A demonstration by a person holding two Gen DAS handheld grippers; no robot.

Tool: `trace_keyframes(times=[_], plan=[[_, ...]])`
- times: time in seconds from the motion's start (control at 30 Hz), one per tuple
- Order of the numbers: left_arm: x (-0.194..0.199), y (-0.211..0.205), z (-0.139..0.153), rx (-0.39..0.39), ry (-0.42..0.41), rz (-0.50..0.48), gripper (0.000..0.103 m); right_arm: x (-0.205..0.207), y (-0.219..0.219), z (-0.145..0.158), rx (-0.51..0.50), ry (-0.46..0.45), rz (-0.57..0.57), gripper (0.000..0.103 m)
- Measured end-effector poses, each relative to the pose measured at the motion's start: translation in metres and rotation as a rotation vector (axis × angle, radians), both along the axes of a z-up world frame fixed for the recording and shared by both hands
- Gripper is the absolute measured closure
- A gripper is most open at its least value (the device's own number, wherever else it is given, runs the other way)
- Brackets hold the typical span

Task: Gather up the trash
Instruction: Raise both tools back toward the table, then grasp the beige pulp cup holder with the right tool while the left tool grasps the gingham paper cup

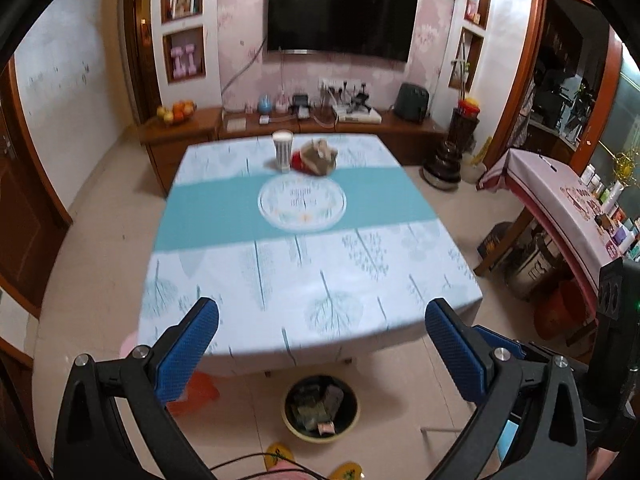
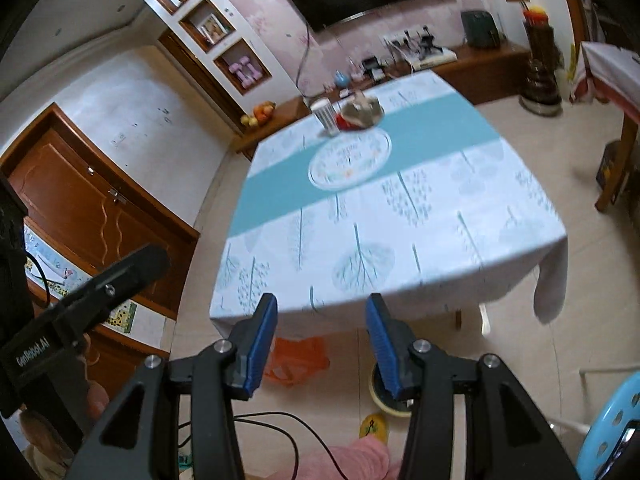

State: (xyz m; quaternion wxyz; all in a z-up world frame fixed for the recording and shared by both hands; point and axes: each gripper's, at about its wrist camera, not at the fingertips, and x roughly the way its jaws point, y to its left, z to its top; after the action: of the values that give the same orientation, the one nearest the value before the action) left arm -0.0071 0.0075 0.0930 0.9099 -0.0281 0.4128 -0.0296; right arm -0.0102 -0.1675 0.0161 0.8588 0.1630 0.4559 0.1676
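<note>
Crumpled brown paper wad [image 1: 318, 157] beside cup [image 1: 282, 151]: looking light, soft; pinching its top fold. Left gripper [image 1: 322, 344], right gripper [image 2: 322, 338] gaping, empty.

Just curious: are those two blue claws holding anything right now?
Left gripper: jaws open, holding nothing.
Right gripper: jaws open, holding nothing.

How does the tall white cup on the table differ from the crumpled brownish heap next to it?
The cup stands upright, tall and narrow; the crumpled heap lies low and spread out. The cup is white with a striped side and a regular round shape; the heap is brownish with a red patch and shapeless. Both sit side by side at the far end of the table, beyond the round plate.
</note>
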Motion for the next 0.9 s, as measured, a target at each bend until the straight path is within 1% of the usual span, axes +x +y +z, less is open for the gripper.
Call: trace_keyframes(times=[0.1,0.27,0.33,0.47,0.53,0.63,0.77,0.83,0.9], plan=[[0.007,-0.003,0.014,0.007,-0.026,0.010,0.001,0.007,-0.005,0.011,-0.001,-0.024,-0.005,0.056],[0.025,-0.004,0.025,0.015,-0.043,-0.007,0.001,0.026,-0.009,0.027,0.000,-0.059,-0.018,0.056],[0.036,-0.003,0.029,0.027,-0.059,-0.011,0.001,0.037,-0.011,0.032,0.007,-0.062,-0.024,0.056],[0.069,0.007,0.035,0.037,-0.083,-0.027,0.001,0.063,-0.012,0.040,0.008,-0.064,-0.049,0.056],[0.094,0.015,0.038,0.046,-0.093,-0.033,0.001,0.080,-0.011,0.042,0.009,-0.063,-0.062,0.056],[0.136,0.030,0.039,0.040,-0.095,-0.037,0.001,0.118,-0.006,0.044,0.008,-0.056,-0.093,0.056],[0.208,0.055,0.032,0.026,-0.069,-0.056,0.001,0.170,0.002,0.044,0.006,-0.040,-0.150,0.053],[0.249,0.064,0.025,0.022,-0.054,-0.076,0.001,0.205,0.008,0.042,0.008,-0.022,-0.187,0.043],[0.290,0.072,0.014,0.025,-0.039,-0.096,0.001,0.234,0.014,0.036,0.006,-0.003,-0.206,0.038]])
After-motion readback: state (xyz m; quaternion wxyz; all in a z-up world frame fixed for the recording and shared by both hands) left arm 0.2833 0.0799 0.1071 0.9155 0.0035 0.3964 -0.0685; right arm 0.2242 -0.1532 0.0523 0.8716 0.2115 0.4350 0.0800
